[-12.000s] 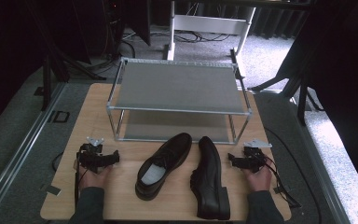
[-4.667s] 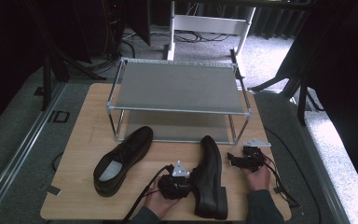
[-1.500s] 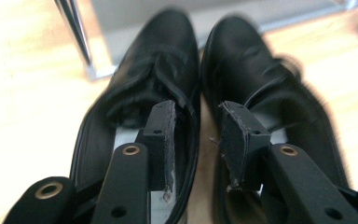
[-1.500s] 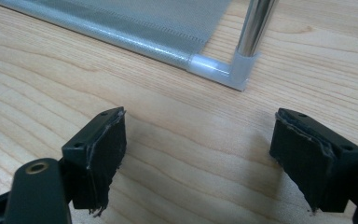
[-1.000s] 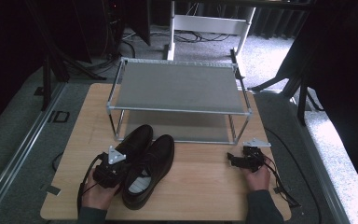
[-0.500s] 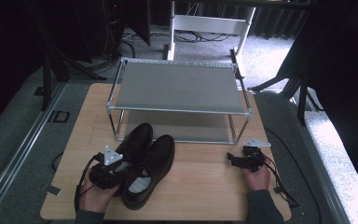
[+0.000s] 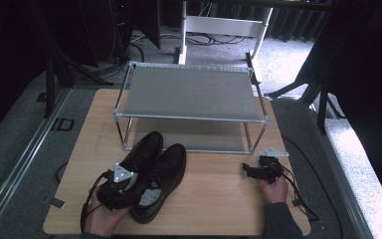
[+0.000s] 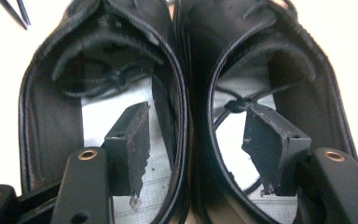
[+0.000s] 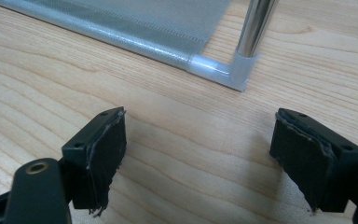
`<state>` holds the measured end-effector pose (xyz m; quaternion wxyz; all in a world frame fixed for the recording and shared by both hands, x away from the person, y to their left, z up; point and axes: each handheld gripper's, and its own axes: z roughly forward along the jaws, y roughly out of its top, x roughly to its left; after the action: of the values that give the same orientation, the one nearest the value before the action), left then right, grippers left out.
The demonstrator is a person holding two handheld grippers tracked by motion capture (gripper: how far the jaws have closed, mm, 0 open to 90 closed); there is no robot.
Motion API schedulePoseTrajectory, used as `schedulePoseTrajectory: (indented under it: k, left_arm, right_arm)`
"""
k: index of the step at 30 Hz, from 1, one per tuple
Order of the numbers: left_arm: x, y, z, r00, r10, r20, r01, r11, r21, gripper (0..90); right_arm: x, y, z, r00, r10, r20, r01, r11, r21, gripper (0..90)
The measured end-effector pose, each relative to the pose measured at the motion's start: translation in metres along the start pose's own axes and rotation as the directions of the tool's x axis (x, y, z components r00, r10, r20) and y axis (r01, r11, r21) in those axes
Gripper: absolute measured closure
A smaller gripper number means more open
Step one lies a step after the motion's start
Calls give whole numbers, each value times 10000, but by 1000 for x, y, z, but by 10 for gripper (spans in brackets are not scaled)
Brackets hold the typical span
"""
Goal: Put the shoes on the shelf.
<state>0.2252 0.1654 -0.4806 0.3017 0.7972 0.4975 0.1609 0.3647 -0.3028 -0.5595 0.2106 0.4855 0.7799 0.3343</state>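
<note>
Your left gripper point(image 8: 193, 154) has just been opening, one jaw inside each shoe point(image 7: 142, 164), pads off the touching inner walls. Toes cut off at 12 o'clock. Right gripper point(image 9: 198, 158) spread, rack point(image 7: 191, 92) post at 12.

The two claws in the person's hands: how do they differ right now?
The left claw sits at the heels of the black shoes, one jaw inside each, just opened off their touching walls; the right claw rests apart on bare table, jaws wide over wood near the rack. Both are open, holding nothing.
</note>
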Motion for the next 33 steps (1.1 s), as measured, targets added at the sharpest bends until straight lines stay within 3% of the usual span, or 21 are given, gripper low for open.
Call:
schedulePoseTrajectory:
  k: [5,14,20,25,33]
  left_arm:
    - [1,-3,3,10000,29,5,-29,9992,404,437]
    - [2,-4,8,9990,-60,440,25,9969,786,455]
    - [1,-1,12,9988,-145,466,91,9934,1140,565]
    - [1,2,13,9997,-157,165,135,9915,1293,707]
    - [5,4,13,9995,-255,202,223,9894,1434,790]
  right_arm:
    - [0,0,0,10000,-3,1,3,10000,-2,178]
    - [0,0,0,10000,-5,1,5,10000,-3,178]
    - [0,0,0,10000,0,-1,0,10000,-1,178]
    - [0,0,0,10000,5,0,-5,10000,2,178]
    - [0,0,0,10000,3,0,-3,10000,1,178]
